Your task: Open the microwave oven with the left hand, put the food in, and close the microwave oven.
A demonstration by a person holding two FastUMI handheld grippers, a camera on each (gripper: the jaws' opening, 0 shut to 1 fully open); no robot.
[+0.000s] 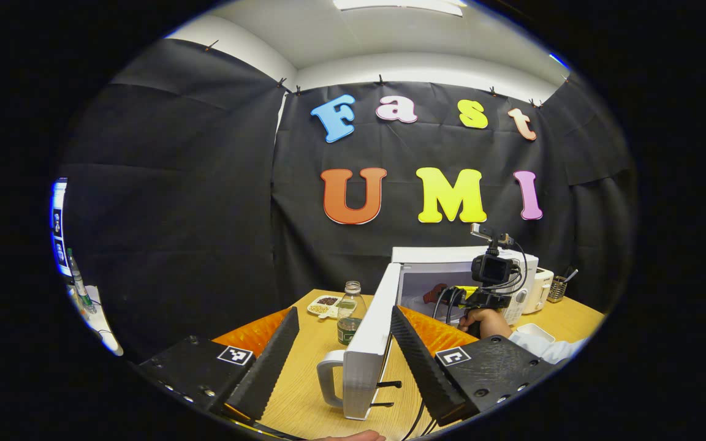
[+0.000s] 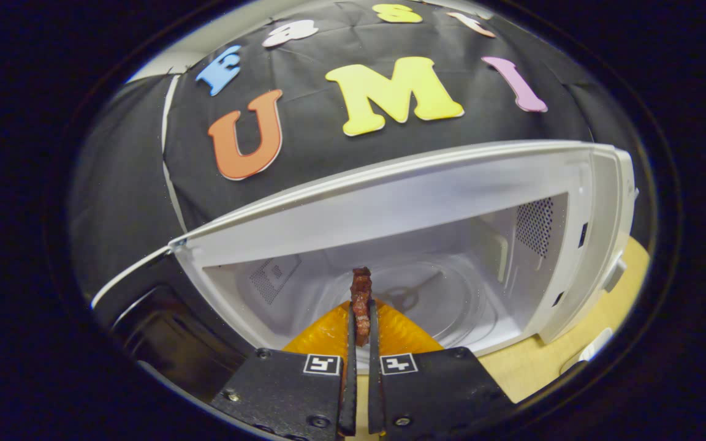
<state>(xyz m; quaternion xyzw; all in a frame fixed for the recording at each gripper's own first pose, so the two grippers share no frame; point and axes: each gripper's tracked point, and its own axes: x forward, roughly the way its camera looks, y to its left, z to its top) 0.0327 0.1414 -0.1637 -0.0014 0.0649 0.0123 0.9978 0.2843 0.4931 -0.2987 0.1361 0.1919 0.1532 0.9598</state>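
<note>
Food point(image 2: 361, 300) sits pinched in the right hand-held gripper point(image 2: 360, 331), before the open microwave point(image 2: 426, 202).

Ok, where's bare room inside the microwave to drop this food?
The glass turntable in the microwave is bare straight ahead of the right gripper, which pinches the food. On the table, the jar and snack dish crowd the open door's far side.

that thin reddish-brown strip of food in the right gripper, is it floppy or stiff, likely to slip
The thin reddish-brown food strip stands upright above the right gripper without drooping, so it is probably fairly stiff. It looks small and thin, so likely light. Its rough surface, pinched between both fingers, suggests little slipping.
</note>
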